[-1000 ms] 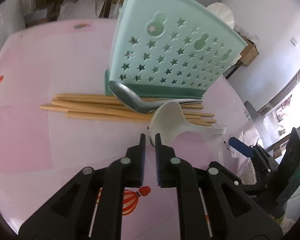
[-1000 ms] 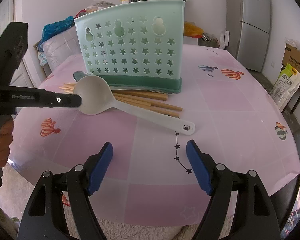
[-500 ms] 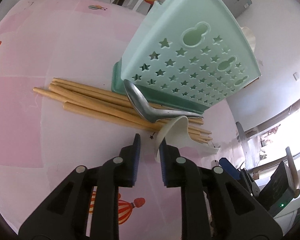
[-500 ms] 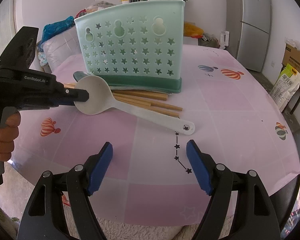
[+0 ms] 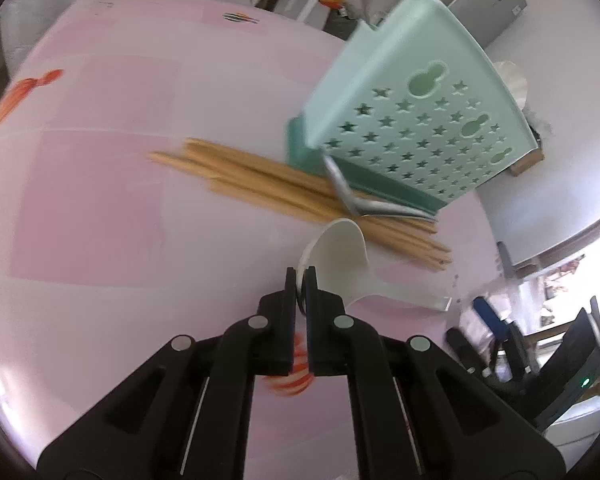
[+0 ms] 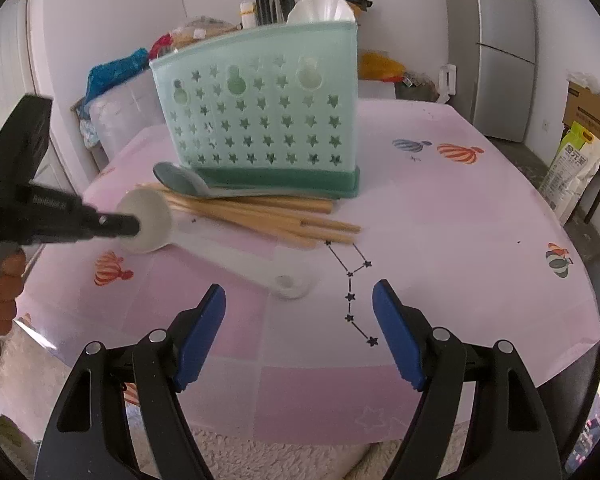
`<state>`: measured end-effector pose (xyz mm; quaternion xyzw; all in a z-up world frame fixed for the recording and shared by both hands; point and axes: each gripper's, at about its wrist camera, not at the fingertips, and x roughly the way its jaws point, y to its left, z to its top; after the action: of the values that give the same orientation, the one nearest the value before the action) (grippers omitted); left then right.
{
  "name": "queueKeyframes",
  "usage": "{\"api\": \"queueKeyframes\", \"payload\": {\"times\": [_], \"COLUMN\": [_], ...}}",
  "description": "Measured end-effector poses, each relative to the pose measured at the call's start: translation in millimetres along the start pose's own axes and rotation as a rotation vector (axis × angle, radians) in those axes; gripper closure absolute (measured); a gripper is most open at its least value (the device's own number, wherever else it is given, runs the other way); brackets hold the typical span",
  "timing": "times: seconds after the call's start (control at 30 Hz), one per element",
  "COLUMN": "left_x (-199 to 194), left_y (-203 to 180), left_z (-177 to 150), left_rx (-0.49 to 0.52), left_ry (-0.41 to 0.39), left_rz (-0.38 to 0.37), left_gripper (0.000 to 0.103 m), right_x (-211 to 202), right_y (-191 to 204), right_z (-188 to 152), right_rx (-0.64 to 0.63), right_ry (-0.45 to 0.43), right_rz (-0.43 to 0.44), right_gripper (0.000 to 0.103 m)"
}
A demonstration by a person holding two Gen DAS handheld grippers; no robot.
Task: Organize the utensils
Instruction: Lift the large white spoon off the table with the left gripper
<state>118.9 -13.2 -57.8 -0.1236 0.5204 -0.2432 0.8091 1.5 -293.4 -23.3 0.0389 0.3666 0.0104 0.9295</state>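
Since a moment ago, the left gripper (image 5: 300,280) has closed more tightly on the rim of the white spoon (image 5: 342,254), and the bowl of this spoon now stands tilted up on its edge instead of lying flat. In the left wrist view, the fingers pinch only the thin edge of the bowl just at their tips, while the handle points away to the right and its end seems to rest on the pink table (image 5: 100,200). Beyond the spoon lie the wooden chopsticks (image 5: 284,192), then a metal spoon (image 5: 352,196) against the foot of the green holder (image 5: 412,132). I think the grip is weak: the rim is smooth and curved, so the spoon may turn between the pads or slip out when it is lifted, and its long handle may sweep the chopsticks. In the right wrist view, the right gripper (image 6: 298,330) is spread wide and holds nothing, and it hangs above the near table edge; the white spoon's handle end (image 6: 290,282) lies just ahead of it, between the fingers. If this gripper goes forward, it could knock the handle and pull the spoon out of the left grip. The picture is blurred around the spoon, so the exact contact is not sure.
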Motion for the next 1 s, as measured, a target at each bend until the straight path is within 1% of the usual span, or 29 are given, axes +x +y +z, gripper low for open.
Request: {"api": "queueKeyframes", "payload": {"times": [0.17, 0.2, 0.27, 0.33, 0.6, 0.7, 0.73, 0.8, 0.87, 1.0], "left_x": [-7.5, -7.6, -4.0, -1.3, 7.9, 9.1, 8.4, 7.5, 2.9, -8.5], "left_y": [12.3, 13.4, 12.6, 12.1, 10.7, 10.0, 11.6, 13.0, 16.3, 27.3], "left_z": [-3.7, -3.2, -1.5, 0.0, 7.4, 8.1, 8.0, 6.8, 5.7, 4.0], "left_rx": [-0.016, -0.012, -0.015, -0.025, -0.052, -0.048, -0.044, -0.036, -0.023, -0.015], "left_ry": [0.014, 0.013, 0.01, 0.006, -0.013, -0.021, -0.021, -0.018, -0.017, -0.029], "left_rz": [-0.008, -0.009, -0.01, -0.026, -0.051, -0.047, -0.045, -0.047, -0.039, 0.004], "left_gripper": [0.099, 0.098, 0.089, 0.087, 0.088, 0.092, 0.096, 0.097, 0.097, 0.097], "right_x": [-7.0, -7.9, -8.2, -8.0, -11.3, -11.7, -12.4, -13.3, -13.9, -11.4], "right_y": [-0.2, -0.4, 0.4, 1.4, 5.8, 7.9, 8.1, 8.3, 8.0, 8.7], "right_z": [3.7, 3.9, 4.4, 4.1, 4.8, 6.6, 7.9, 10.2, 14.3, 27.4], "right_rx": [0.015, 0.015, 0.015, 0.012, 0.005, 0.006, 0.009, 0.01, 0.012, 0.009], "right_ry": [-0.033, -0.035, -0.035, -0.035, -0.044, -0.046, -0.048, -0.054, -0.063, -0.08], "right_rz": [0.019, 0.02, 0.022, 0.02, 0.017, 0.025, 0.033, 0.04, 0.054, 0.087], "right_gripper": [0.029, 0.029, 0.029, 0.029, 0.029, 0.029, 0.029, 0.029, 0.029, 0.029]}}
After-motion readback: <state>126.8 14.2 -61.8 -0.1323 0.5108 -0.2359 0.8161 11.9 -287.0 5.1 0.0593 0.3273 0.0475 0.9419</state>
